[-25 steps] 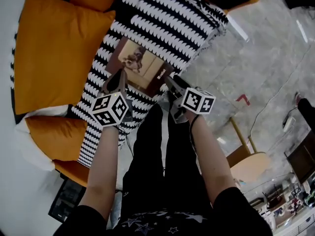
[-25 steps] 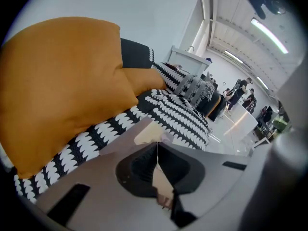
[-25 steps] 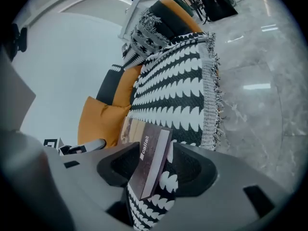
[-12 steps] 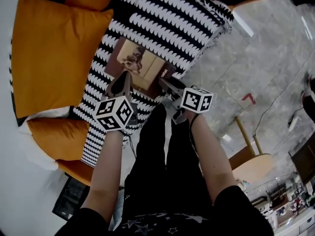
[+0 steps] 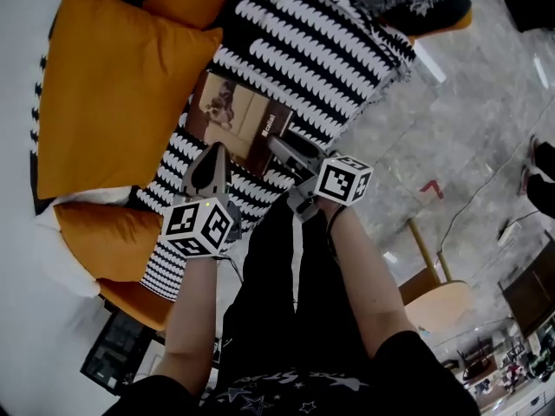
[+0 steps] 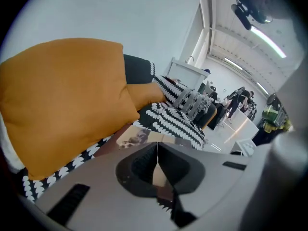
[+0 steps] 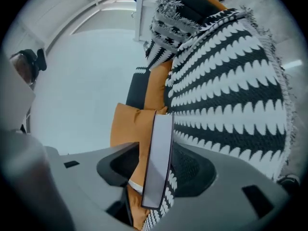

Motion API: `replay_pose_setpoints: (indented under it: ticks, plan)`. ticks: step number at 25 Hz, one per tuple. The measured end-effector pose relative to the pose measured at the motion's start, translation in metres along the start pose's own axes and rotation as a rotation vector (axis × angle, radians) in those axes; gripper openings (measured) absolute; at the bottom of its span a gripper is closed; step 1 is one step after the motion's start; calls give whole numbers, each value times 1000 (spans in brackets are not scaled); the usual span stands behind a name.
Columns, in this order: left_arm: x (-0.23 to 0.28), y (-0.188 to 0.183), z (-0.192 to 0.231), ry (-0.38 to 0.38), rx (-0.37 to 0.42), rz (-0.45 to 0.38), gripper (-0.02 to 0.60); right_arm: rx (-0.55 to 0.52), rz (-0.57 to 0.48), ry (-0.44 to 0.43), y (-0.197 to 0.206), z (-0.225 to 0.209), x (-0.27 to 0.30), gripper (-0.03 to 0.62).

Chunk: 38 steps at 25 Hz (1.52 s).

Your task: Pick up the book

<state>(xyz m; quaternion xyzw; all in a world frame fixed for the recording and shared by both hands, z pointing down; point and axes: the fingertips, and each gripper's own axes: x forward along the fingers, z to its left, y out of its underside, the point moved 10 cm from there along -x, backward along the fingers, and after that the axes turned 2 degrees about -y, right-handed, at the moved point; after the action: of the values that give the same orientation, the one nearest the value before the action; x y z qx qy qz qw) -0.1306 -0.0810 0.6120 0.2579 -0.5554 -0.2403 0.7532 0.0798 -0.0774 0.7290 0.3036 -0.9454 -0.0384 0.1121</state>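
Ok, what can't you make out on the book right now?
Print on the book cover: head view, too small to read.
Book's near corner: head view, covered by the right gripper.
Cover picture: right gripper view shows only the page edge.
Whether the left gripper touches the book: head view, its own body hides the tips.
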Motion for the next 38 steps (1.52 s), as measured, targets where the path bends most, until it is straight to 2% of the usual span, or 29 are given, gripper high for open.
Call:
replay_pose_setpoints:
  ticks: [3, 7, 12, 14, 15, 19, 22, 25, 28, 32, 38]
  plan:
    - [-9, -12, 13, -2, -27, -16, 8, -15, 3, 24, -8, 13, 17, 214]
    - [-20, -21, 32, -12, -49, -25, 8, -19, 58, 39, -5, 26, 43, 262]
    - [-33, -22, 61, -23, -89, -38, 8, -44, 85, 154, 9, 34, 71, 263]
    - [-33, -23, 69, -11, -101, -35, 8, -34, 66, 224, 7, 34, 75, 249]
    - [-32, -24, 72, -4, -107, -33, 8, -21, 52, 245, 6, 32, 75, 188]
    - [-33, -30, 82, 1, -107, -40, 8, 7, -14, 237, -3, 41, 70, 161]
    - [-43, -48, 87, 9, -93, -57, 8, -84, 24, 272, -16, 68, 64, 155]
    - [-46, -80, 88, 35, -71, -110, 8, -193, 30, 277, -47, 103, 62, 155]
    - [-47, -107, 84, 56, -44, -150, 8, -228, -37, 229, -74, 139, 54, 153]
    - [-69, -141, 81, 82, -5, -173, 8, -267, -130, 188, -85, 201, 39, 153]
    - [-104, -207, 84, 135, 36, -280, 8, -373, -242, 162, -103, 282, 39, 152]
